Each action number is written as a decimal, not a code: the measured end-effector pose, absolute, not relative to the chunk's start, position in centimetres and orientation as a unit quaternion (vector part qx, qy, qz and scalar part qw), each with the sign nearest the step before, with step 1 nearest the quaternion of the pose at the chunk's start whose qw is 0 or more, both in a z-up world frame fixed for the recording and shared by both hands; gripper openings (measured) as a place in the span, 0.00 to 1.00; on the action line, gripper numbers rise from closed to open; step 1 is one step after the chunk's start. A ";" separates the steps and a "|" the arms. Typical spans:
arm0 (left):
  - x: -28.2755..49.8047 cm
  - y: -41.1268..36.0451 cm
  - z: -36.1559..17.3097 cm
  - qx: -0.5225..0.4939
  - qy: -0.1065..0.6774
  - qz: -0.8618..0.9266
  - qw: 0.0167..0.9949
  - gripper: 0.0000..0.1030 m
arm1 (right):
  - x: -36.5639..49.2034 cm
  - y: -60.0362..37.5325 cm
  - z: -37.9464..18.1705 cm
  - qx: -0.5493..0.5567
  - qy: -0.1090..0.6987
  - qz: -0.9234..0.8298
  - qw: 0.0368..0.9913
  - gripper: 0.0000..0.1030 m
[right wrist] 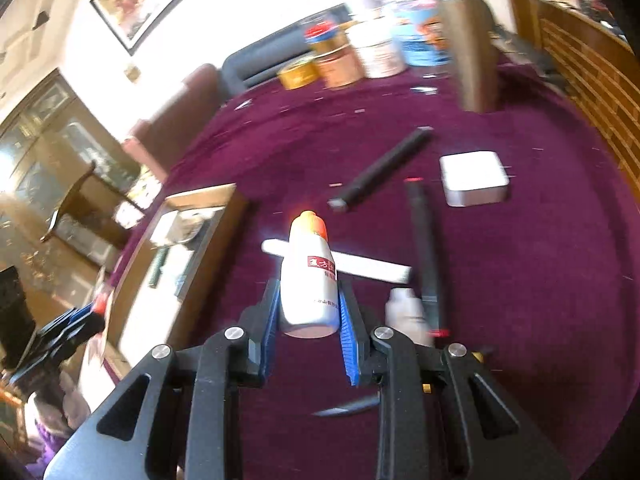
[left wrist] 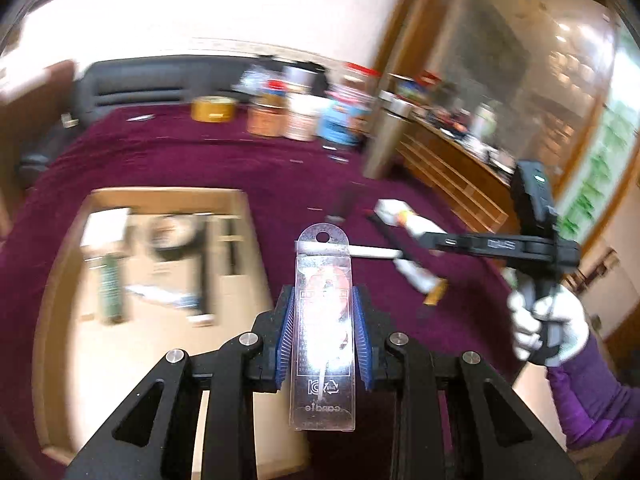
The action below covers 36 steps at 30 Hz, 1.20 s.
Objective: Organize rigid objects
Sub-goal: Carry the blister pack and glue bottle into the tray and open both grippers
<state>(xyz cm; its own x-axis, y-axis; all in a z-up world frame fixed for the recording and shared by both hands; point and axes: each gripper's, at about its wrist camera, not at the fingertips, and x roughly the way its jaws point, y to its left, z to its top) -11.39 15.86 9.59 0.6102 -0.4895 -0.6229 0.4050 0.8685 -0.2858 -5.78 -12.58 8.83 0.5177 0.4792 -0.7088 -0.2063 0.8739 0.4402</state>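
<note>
My left gripper (left wrist: 324,308) is shut on a clear plastic blister pack (left wrist: 323,320) and holds it above the purple cloth, just right of a shallow wooden tray (left wrist: 248,216). My right gripper (right wrist: 308,300) is shut on a white bottle with an orange cap (right wrist: 308,276), lifted over the cloth. The right gripper also shows in the left wrist view (left wrist: 404,220), in a gloved hand. A white stick (right wrist: 376,266), two black bars (right wrist: 380,168) (right wrist: 426,248), a white box (right wrist: 474,182) and a small white bottle (right wrist: 408,314) lie on the cloth.
The tray (right wrist: 208,200) holds several items, among them a green strip (left wrist: 110,288) and a round object (left wrist: 172,236). Tins and jars (left wrist: 296,116) stand along the far edge of the table. A tall metal cylinder (right wrist: 468,40) stands far right. A wooden shelf unit (left wrist: 452,176) is beyond.
</note>
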 end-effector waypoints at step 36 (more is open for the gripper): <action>-9.1 28.9 4.5 -0.129 0.419 -0.010 0.899 0.52 | -2.9 11.9 3.0 0.014 0.547 0.319 0.774 0.24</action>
